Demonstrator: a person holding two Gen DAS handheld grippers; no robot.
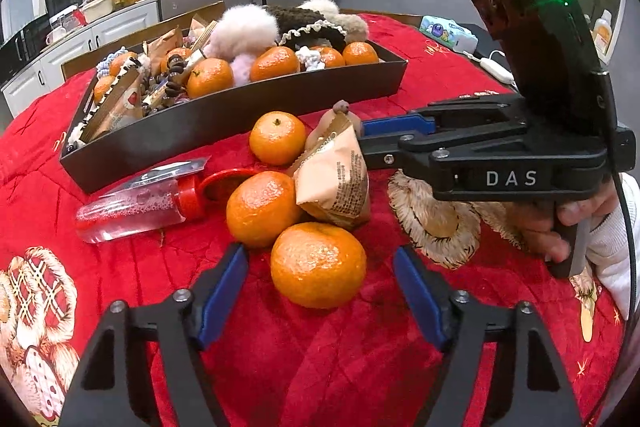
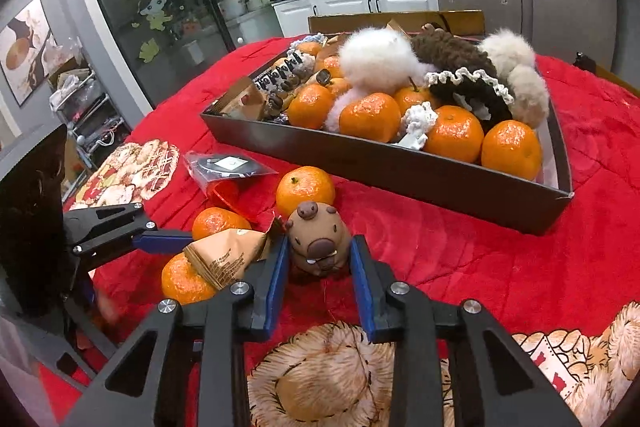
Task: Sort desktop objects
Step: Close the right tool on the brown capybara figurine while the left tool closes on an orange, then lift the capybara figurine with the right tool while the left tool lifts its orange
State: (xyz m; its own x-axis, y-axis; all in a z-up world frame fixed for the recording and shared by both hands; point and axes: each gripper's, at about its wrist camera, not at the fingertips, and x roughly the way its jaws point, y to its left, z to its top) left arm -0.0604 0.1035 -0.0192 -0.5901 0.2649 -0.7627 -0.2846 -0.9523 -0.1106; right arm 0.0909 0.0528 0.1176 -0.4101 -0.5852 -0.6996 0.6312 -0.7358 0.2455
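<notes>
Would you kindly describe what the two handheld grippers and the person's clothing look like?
Both the left gripper and right gripper are black plastic with blue pads and silver screws. The right one bears white "DAS" lettering, a green light and a black cable. A white sleeve shows.

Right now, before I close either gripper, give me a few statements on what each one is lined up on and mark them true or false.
1. The left gripper has a tangerine between its fingers. True; a gap shows on each side.
2. The right gripper brackets a snack packet. False: it brackets the capybara toy; the packet lies beside it.
3. All tangerines are already in the tray. False: several lie on the red cloth.
4. The bottle stands upright. False: it lies on its side near the tray.
5. Fluffy items sit in the tray with tangerines. True.
</notes>
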